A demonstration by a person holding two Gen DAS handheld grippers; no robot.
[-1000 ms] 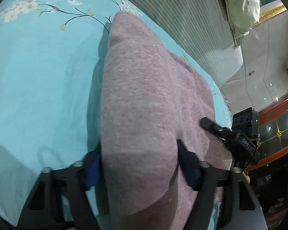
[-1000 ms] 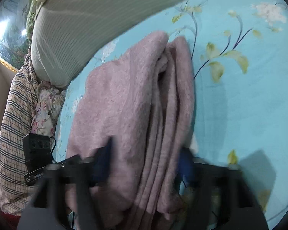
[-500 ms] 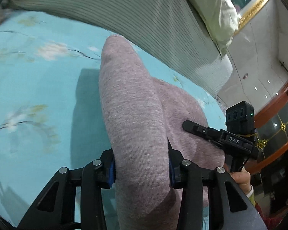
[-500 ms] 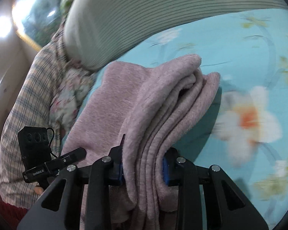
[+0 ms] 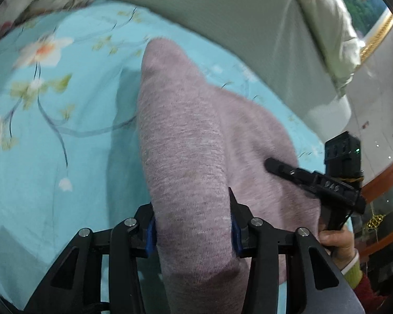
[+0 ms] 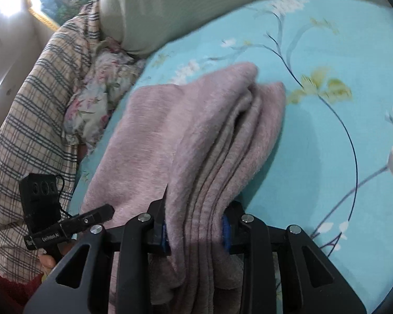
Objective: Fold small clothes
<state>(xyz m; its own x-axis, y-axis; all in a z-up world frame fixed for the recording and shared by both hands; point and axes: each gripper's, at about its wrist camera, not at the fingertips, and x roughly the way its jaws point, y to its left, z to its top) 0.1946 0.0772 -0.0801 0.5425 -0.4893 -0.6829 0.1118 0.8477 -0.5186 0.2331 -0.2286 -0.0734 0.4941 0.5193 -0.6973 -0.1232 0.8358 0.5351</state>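
Your left gripper (image 5: 192,225) and right gripper (image 6: 195,229) each pinch one end of the pink knit garment (image 6: 196,136), though both jaws are opening a little. The garment is already folded into several layers above the blue floral sheet (image 6: 327,157). I think only laying it down remains.

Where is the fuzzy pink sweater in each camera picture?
Left wrist: the pink sweater fills the middle, running up from between the camera's own fingers.
Right wrist: it lies centre-left, its stacked folded edges showing.
Shared landmark: the turquoise flowered sheet under it.
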